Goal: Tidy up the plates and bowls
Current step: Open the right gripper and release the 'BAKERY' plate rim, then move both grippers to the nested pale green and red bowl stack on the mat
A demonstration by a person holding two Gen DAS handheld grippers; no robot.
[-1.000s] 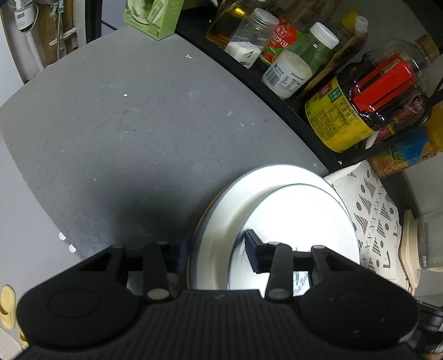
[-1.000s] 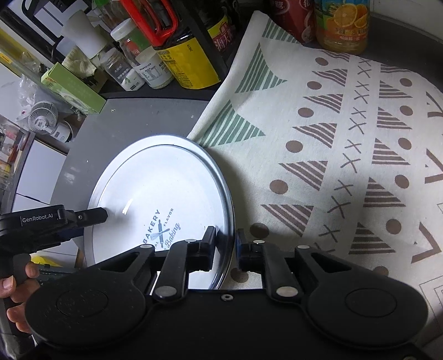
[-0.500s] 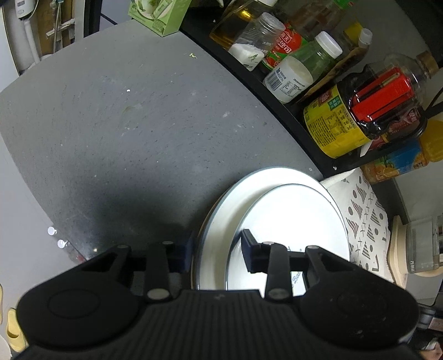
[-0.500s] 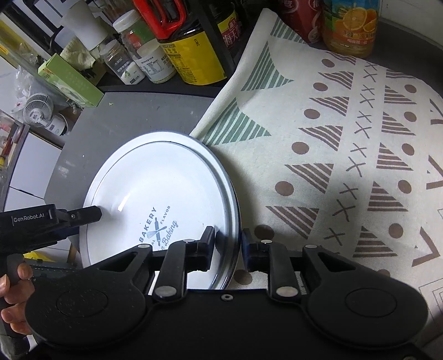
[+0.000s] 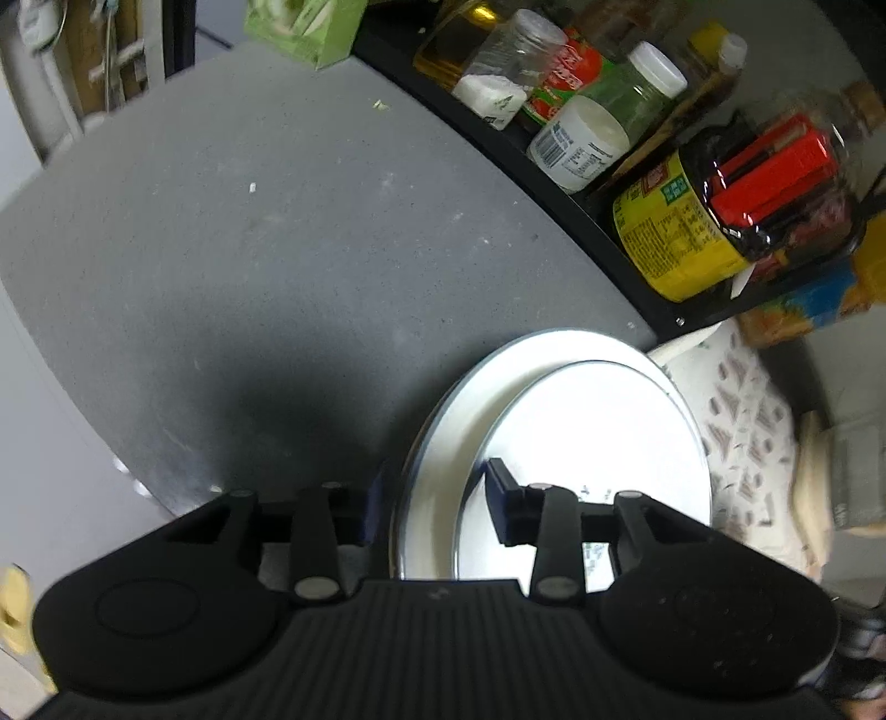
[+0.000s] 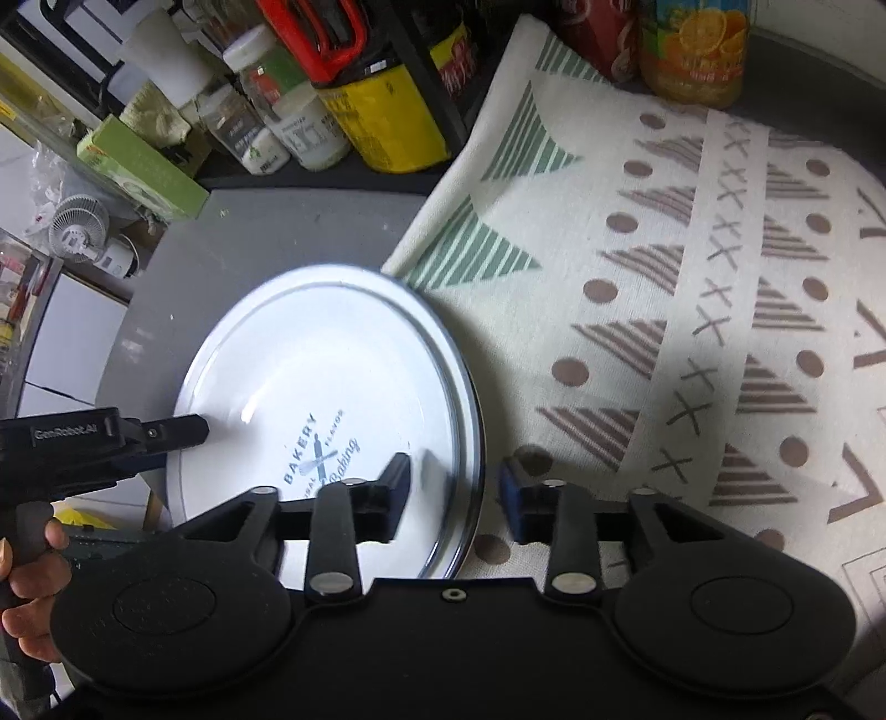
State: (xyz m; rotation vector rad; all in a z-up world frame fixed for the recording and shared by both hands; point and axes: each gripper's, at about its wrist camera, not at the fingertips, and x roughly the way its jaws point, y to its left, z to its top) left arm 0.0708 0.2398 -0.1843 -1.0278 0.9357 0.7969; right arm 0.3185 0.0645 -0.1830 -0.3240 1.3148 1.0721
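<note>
A white plate [image 6: 332,360] with a blue rim and a "BAKERY" print lies on the grey table [image 5: 249,221], its right edge over a patterned cloth [image 6: 692,304]. From the left wrist, the plate [image 5: 598,432] looks like a smaller disc inside a wider rim; one plate or two, I cannot tell. My right gripper [image 6: 454,487] straddles the near right rim. Its jaws are opening and the pads stand clear of the rim. My left gripper [image 5: 434,498] straddles the left rim, opening slightly, one finger [image 6: 177,433] resting inside the plate.
A black shelf [image 5: 554,183] along the table's far edge holds several jars and bottles, among them a yellow-labelled jar [image 5: 681,238]. A green box [image 5: 304,22] stands at the far corner. A juice bottle [image 6: 692,50] stands behind the cloth. A person's hand [image 6: 27,554] holds the left gripper.
The right jaws have spread apart, off the plate's rim that they pinched before. The left gripper and the plate have hardly moved.
</note>
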